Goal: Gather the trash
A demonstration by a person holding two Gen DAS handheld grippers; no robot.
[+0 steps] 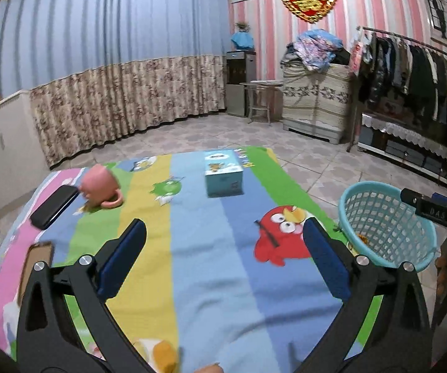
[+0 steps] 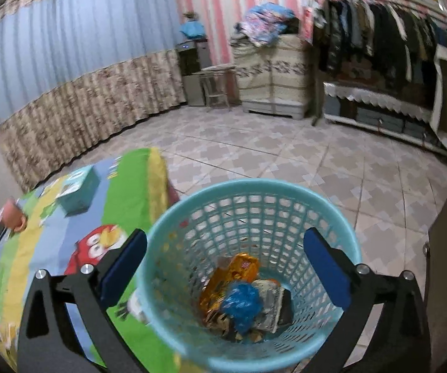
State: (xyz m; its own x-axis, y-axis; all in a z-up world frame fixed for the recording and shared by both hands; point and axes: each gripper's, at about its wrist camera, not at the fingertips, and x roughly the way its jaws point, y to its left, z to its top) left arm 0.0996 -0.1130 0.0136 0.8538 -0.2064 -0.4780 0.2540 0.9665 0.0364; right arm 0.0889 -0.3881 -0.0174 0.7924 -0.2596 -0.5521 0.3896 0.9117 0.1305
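Both grippers gape wide and empty: left gripper (image 1: 223, 251) over the striped cartoon tablecloth (image 1: 192, 233), right gripper (image 2: 225, 261) above the turquoise plastic mesh basket (image 2: 254, 186), where crumpled wrappers (image 2: 242, 292) blur together.

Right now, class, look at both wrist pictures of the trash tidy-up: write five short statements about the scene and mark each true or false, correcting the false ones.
1. The basket already holds trash. True.
2. The right hand-held gripper is shut on a wrapper. False: its jaws are open and empty, above the basket.
3. The pink mug stands upright. False: it lies on its side on the blanket.
4. A blue box sits on the blanket. True.
5. The left hand-held gripper holds the black phone. False: it is open and empty; the phone lies beside the mug.
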